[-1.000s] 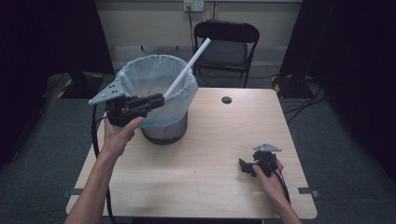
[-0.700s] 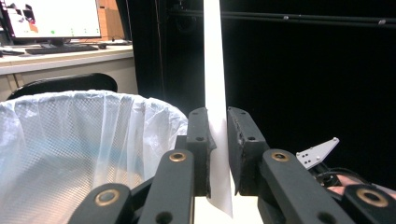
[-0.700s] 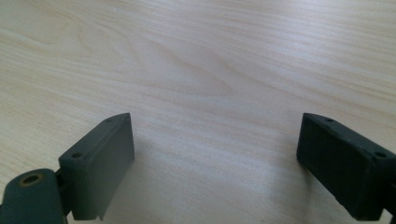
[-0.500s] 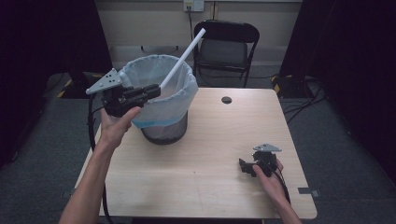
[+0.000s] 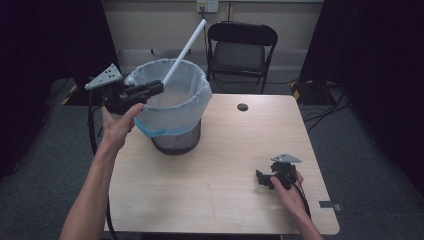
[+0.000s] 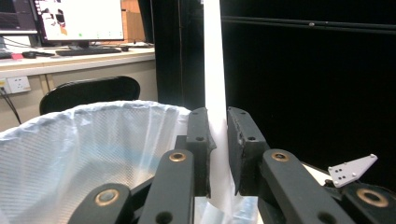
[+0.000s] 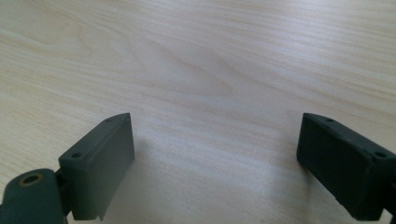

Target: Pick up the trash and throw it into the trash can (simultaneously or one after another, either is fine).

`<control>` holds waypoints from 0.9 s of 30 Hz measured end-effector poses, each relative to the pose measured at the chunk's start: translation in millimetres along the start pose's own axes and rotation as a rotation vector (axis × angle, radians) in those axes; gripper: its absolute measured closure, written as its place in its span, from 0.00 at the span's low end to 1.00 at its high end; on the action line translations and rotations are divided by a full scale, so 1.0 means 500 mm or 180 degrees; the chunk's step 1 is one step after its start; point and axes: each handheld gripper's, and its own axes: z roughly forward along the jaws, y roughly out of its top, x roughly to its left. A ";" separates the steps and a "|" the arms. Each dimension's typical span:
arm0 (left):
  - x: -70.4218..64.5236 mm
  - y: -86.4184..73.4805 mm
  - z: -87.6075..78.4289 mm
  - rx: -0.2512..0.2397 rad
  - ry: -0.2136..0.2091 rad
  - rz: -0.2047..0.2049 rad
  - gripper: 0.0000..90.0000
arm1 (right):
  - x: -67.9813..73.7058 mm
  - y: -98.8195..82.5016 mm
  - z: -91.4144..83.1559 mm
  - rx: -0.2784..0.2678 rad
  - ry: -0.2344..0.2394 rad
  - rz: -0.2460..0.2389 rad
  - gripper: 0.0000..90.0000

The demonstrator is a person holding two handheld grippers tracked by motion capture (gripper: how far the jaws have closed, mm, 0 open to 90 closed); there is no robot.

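Moved since earlier frame: left gripper (image 5: 150, 90) w/ white tube (image 5: 184, 51) has shifted toward upper left of high view, tube now steeper. Near, lower right: right gripper (image 5: 264, 179) resting on wooden table (image 5: 225, 165), jaws spread wide, nothing between them. Mid, left of centre: left gripper clamped tight on tube's lower end, held over rim of bin (image 5: 172, 100), lined w/ pale bag. Far, top centre: black chair (image 5: 241, 47), behind table. Progress, est.: tube grasped and carried to bin mouth; release into bin not yet done.
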 end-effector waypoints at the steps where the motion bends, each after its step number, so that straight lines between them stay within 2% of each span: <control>1: 0.007 0.003 0.002 0.0011 0.0018 -0.0005 0.89 | 0.000 0.000 0.000 0.0000 -0.0001 0.0000 0.12; 4: 0.022 0.007 0.002 0.0034 0.0043 -0.0014 0.89 | 0.000 0.000 0.000 0.0000 0.0000 -0.0001 0.12; 8: 0.042 0.006 0.000 0.0050 0.0085 -0.0089 0.89 | 0.000 0.000 0.000 0.0000 0.0000 -0.0001 0.12; 11: 0.048 0.003 0.001 0.0080 0.0114 -0.0113 0.89 | 0.000 0.000 0.000 0.0000 0.0000 0.0000 0.12; 13: 0.059 -0.001 0.004 0.0154 0.0116 -0.0129 0.89 | 0.000 0.000 0.000 -0.0002 0.0000 0.0001 0.12; 17: 0.066 -0.001 0.003 0.0159 0.0097 -0.0182 0.87 | 0.000 0.000 0.000 0.0000 0.0000 -0.0002 0.12; 19: 0.064 -0.001 0.002 0.0157 0.0168 -0.0205 0.76 | 0.000 0.000 0.000 -0.0002 0.0000 0.0001 0.12; 20: 0.063 0.000 0.001 0.0151 0.0160 -0.0201 0.72 | 0.000 0.000 0.000 -0.0002 0.0000 0.0000 0.12; 22: 0.062 0.000 0.001 0.0158 0.0177 -0.0193 0.69 | 0.000 0.000 0.000 0.0000 0.0000 0.0000 0.12; 27: 0.057 0.001 0.000 0.0151 0.0239 -0.0156 0.53 | 0.000 0.000 0.000 -0.0001 0.0000 0.0000 0.12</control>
